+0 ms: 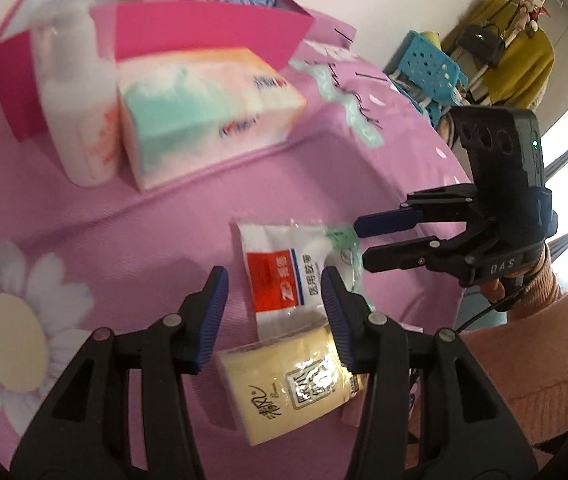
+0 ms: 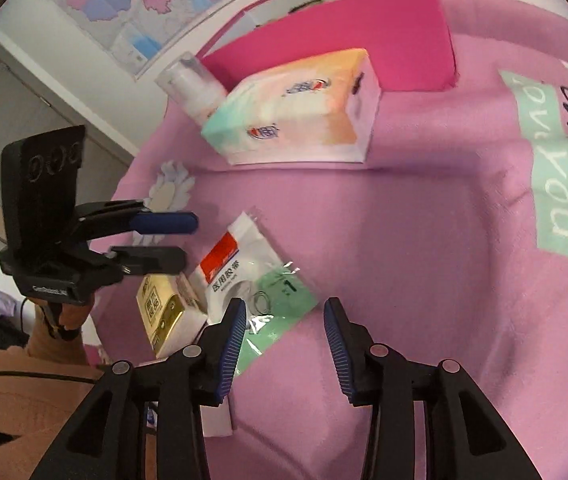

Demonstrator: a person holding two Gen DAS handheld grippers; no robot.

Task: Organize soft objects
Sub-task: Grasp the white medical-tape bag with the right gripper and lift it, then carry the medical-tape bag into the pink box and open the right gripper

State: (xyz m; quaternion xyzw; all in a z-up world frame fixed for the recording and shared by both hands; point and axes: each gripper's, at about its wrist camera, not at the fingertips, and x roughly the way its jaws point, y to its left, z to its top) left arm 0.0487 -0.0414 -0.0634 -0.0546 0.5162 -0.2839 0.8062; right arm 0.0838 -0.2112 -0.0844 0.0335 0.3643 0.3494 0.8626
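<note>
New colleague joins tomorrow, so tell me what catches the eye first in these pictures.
The bright pink box at the far side of the pink bedsheet, with a pastel tissue pack and a white bottle beside it. Nearer, a medical tape packet and a yellow tissue pack lie just past both open grippers' jaws.

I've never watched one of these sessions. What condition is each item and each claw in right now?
Left gripper: open, empty.
Right gripper: open, empty.
Medical tape packet: sealed, lying flat.
Yellow tissue pack: flat, partly under the packet.
Large tissue pack: lying beside the white bottle.
Pink box: open.
</note>
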